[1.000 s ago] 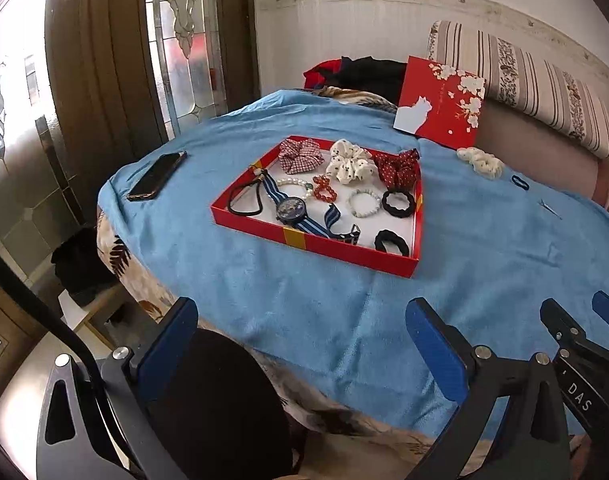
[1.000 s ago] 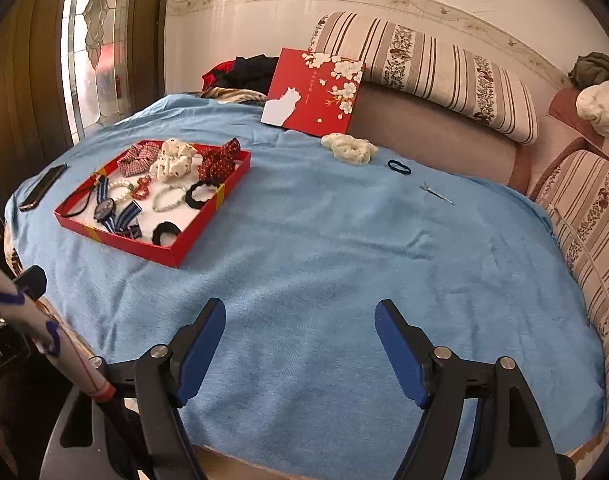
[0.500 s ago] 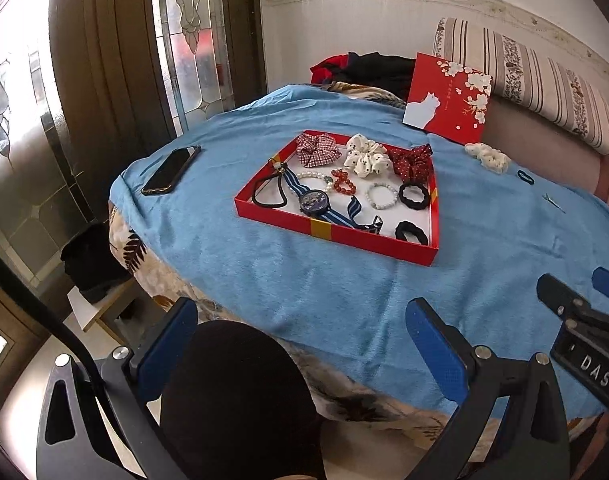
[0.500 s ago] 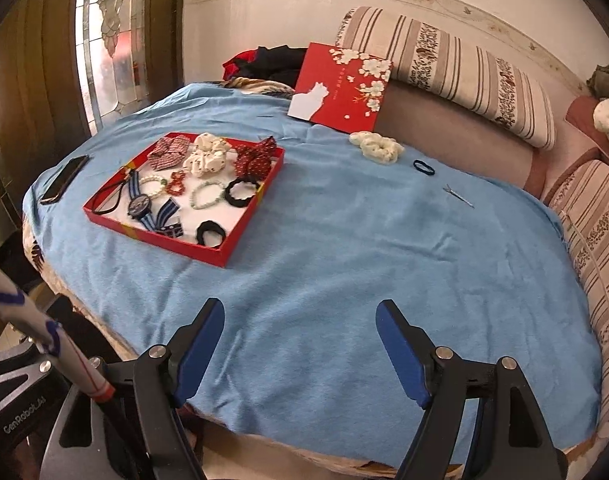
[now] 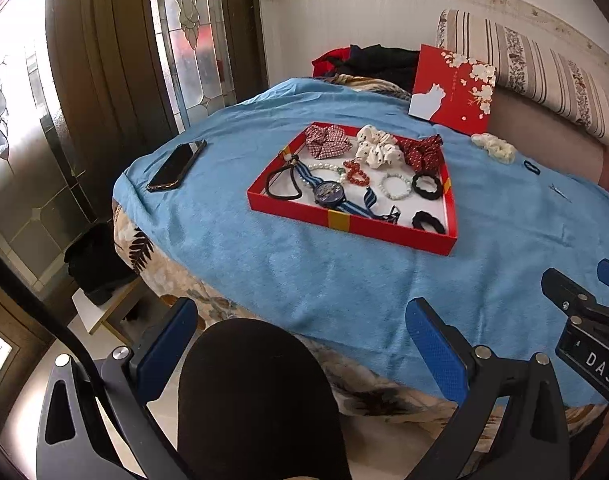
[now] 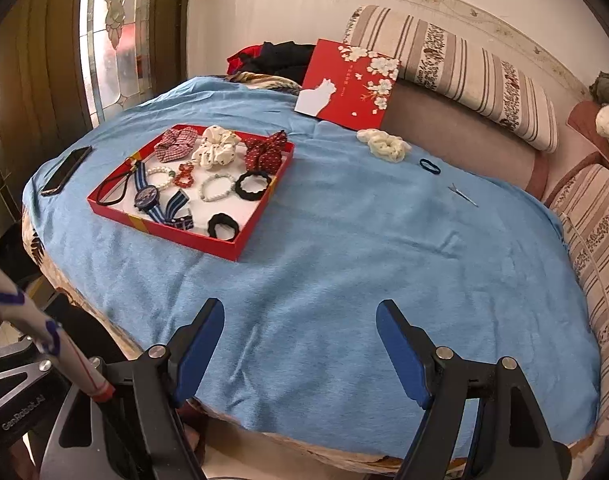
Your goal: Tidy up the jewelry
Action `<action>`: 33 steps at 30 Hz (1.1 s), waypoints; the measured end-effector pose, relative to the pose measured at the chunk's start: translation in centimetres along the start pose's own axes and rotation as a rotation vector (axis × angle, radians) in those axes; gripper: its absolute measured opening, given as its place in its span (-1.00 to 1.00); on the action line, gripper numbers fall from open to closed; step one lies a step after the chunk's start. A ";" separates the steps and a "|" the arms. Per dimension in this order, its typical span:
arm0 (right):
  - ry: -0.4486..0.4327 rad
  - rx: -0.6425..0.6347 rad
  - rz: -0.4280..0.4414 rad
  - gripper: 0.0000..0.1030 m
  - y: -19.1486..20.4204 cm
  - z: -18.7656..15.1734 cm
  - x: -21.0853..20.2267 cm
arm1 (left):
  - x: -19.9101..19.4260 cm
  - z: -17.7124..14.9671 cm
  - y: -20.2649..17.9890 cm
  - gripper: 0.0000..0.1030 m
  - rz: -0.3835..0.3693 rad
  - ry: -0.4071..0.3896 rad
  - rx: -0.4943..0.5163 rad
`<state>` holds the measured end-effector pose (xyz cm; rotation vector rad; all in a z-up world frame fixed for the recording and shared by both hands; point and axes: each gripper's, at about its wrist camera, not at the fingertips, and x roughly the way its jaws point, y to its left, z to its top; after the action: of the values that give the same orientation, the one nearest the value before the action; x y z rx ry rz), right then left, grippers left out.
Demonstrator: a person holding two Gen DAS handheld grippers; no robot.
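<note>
Well clear of red tray, both tongs gape; clip, seemingly, lies apart.

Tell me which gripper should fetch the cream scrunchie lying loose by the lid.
Right, probably. The scrunchie lies right of the tray, on the right gripper's side of the blue cloth; the left gripper, also open, hangs off the table's near-left edge, with the tray in between.

A dark rounded shape hides the floor between the left fingers. The thin metal item is too small to identify.
</note>
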<state>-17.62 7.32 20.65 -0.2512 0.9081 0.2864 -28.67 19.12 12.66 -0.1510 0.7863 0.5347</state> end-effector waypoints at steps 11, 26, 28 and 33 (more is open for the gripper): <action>0.000 -0.018 -0.003 0.60 1.9 0.5 0.4 | 0.6 0.3 1.0 1.00 -0.023 0.000 0.025; 0.026 -0.019 0.010 0.60 1.7 0.2 1.9 | 1.4 0.6 0.1 1.00 -0.008 0.014 0.045; 0.026 -0.015 0.015 0.60 1.5 0.2 2.0 | 1.4 0.7 -0.3 1.00 -0.007 0.018 0.053; 0.030 -0.004 0.024 0.60 0.9 0.1 2.5 | 1.5 0.9 -1.1 1.00 0.001 0.019 0.071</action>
<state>-16.42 8.53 18.64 -0.2488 0.9413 0.3073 -26.69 19.06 12.18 -0.0900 0.8228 0.5064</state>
